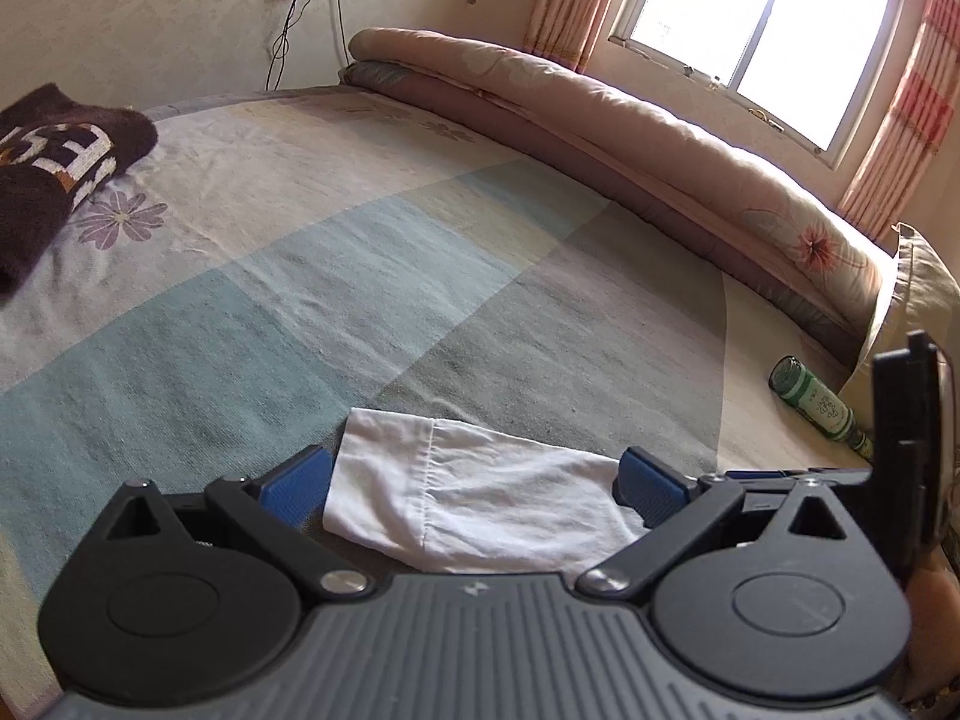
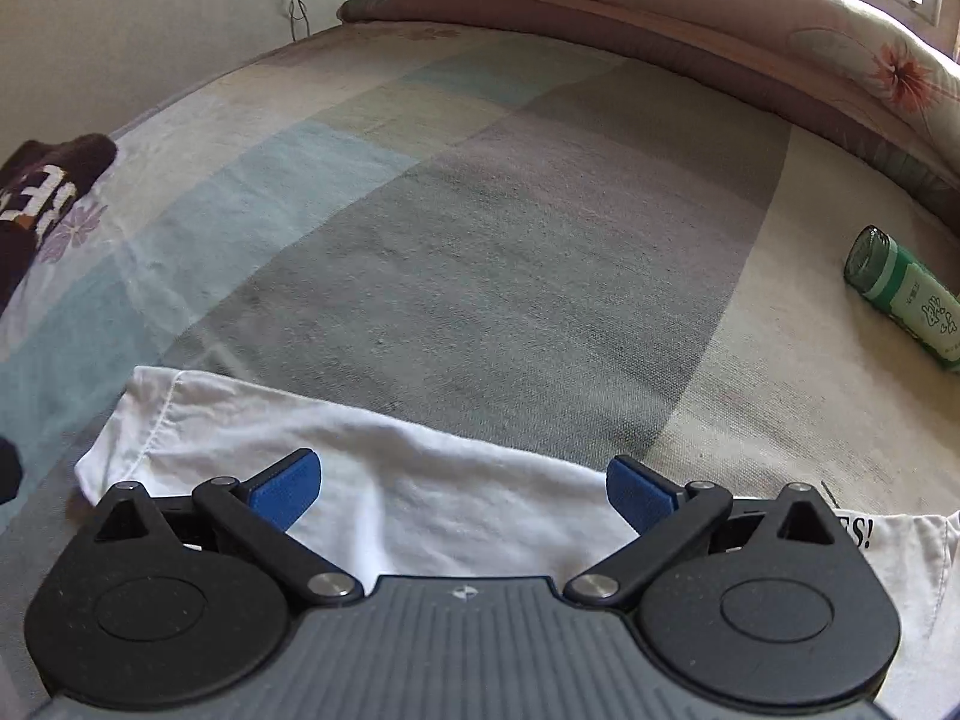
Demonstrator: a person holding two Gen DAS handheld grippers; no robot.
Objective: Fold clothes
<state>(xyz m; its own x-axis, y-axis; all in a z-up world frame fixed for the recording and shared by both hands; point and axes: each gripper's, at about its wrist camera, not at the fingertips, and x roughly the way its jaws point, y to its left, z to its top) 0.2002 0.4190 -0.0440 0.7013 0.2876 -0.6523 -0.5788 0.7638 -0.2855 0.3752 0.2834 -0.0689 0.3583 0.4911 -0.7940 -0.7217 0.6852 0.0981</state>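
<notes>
A white T-shirt [image 1: 480, 492] lies on the bed close under both cameras. In the left wrist view a hemmed sleeve end sits between the blue pads of my left gripper [image 1: 474, 486], which stands open over it. In the right wrist view the white T-shirt [image 2: 420, 480] spreads wider, with black printed lettering [image 2: 861, 531] at the right. My right gripper [image 2: 462, 492] is open above the cloth, its pads wide apart. The other gripper's black body [image 1: 906, 432] shows at the right edge of the left wrist view.
A folded dark brown garment with white letters [image 1: 54, 162] rests at the far left of the patchwork bedsheet [image 2: 510, 228]. A green glass bottle [image 2: 906, 294] lies at the right. Rolled pink quilts [image 1: 600, 96] line the far side under a window [image 1: 762, 24].
</notes>
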